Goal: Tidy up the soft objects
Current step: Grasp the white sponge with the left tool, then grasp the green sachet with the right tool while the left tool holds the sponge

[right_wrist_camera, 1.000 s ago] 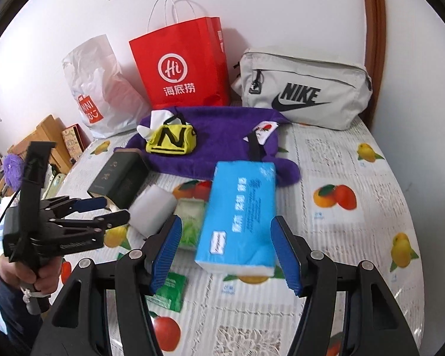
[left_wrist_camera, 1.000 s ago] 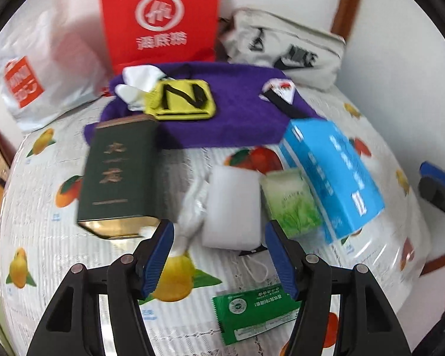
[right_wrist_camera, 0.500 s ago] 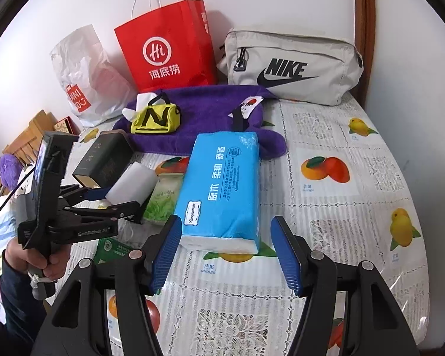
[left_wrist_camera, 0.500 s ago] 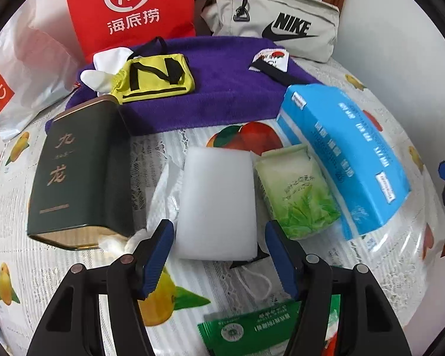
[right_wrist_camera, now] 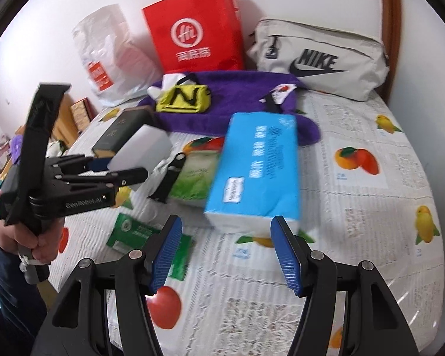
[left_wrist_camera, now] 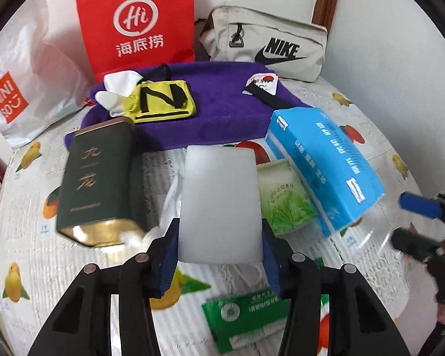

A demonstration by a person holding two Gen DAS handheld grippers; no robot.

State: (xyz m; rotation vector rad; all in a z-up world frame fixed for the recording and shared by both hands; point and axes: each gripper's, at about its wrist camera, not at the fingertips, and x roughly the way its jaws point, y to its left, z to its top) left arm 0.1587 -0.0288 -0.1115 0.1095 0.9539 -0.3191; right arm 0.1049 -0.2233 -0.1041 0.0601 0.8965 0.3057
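Ribbed blue pads of left gripper (left_wrist_camera: 219, 249) flank smooth white foam block (left_wrist_camera: 219, 204), seemingly touching both sides; firm clamp cannot be told. Right gripper (right_wrist_camera: 226, 249) spread wide, empty, before glossy blue tissue pack (right_wrist_camera: 256, 169) mid-table. Fruit-print tablecloth (right_wrist_camera: 370, 207); boxy dark green tin (left_wrist_camera: 96, 178) left of block.

The right tool (right_wrist_camera: 226, 251) hangs open just before the blue tissue pack (right_wrist_camera: 256, 169) on the fruit-print tablecloth (right_wrist_camera: 370, 207).
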